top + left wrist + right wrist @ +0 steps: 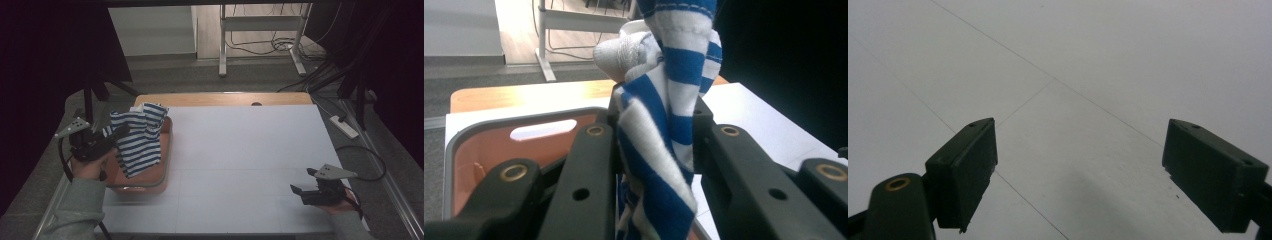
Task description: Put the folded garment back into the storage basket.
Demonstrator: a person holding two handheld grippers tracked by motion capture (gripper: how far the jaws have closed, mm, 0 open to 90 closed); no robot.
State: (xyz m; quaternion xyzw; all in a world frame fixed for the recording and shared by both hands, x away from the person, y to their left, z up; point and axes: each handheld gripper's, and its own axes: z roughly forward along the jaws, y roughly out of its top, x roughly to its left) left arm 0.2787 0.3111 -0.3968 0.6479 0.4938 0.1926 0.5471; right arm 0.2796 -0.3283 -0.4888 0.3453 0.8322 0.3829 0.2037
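Observation:
A blue-and-white striped cloth (140, 137) hangs above an orange tray (165, 170) at the table's left side. My left gripper (121, 131) is shut on it, lifting it so the fabric drapes down into the tray. In the left gripper view the striped cloth (669, 115) is pinched between the two black jaws, with the orange tray (484, 150) behind. My right gripper (303, 182) rests low near the table's front right, open, with nothing between its jaws. The right gripper (1080, 170) looks over bare white table (1098, 75).
The white table top (250, 150) spreads between both hands, with a wooden edge (220, 98) at the back. A power strip (344, 126) and cables lie on the floor at the right. A desk frame (260, 30) stands farther back.

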